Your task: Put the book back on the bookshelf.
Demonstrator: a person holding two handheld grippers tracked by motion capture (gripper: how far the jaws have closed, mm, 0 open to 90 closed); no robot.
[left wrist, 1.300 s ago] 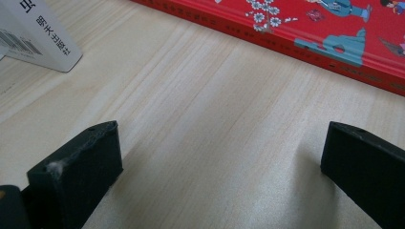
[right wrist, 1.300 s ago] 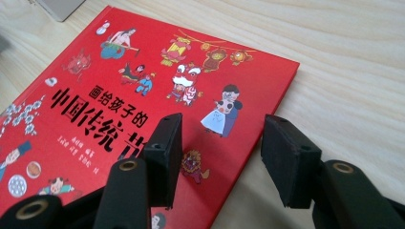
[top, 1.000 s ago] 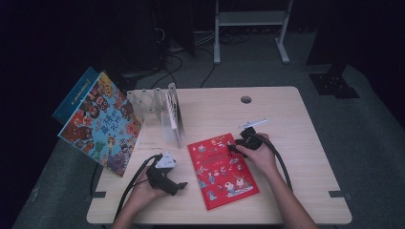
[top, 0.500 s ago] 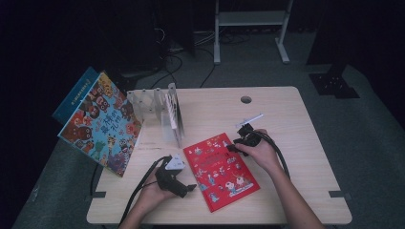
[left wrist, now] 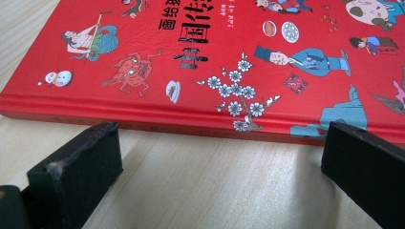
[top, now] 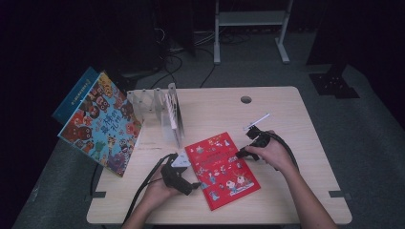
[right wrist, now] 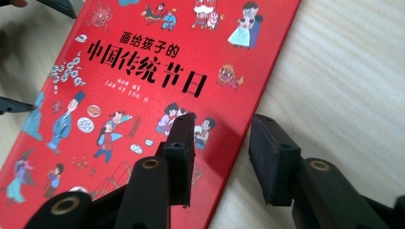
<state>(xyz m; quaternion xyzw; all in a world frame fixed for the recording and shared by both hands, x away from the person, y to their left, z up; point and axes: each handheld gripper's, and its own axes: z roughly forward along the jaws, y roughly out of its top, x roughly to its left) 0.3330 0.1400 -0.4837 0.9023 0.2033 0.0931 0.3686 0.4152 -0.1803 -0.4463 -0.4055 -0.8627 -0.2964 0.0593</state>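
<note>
A red hardcover picture book (top: 222,164) lies flat at the front middle of the wooden table (top: 215,109). My left gripper (top: 193,185) is at the book's left side. In the left gripper view its jaws stand wide apart on the table, facing the book's spine (left wrist: 191,119) without touching it, so my left gripper (left wrist: 219,157) is open. My right gripper (top: 239,153) is at the book's right edge. Its jaws have just been closing. One jaw is over the cover (right wrist: 143,71) and the other over bare table, with the book's edge between them and not pinched, so my right gripper (right wrist: 222,152) is open.
A large colourful picture book (top: 100,124) leans off the table's left edge. A clear rack (top: 153,105) beside it holds a thin upright book (top: 173,112). A cable hole (top: 246,99) is at the back. Cables trail from both grippers toward the front edge.
My left gripper has slid right, up to the red book's spine. My right hand has stayed at the book's right edge.
</note>
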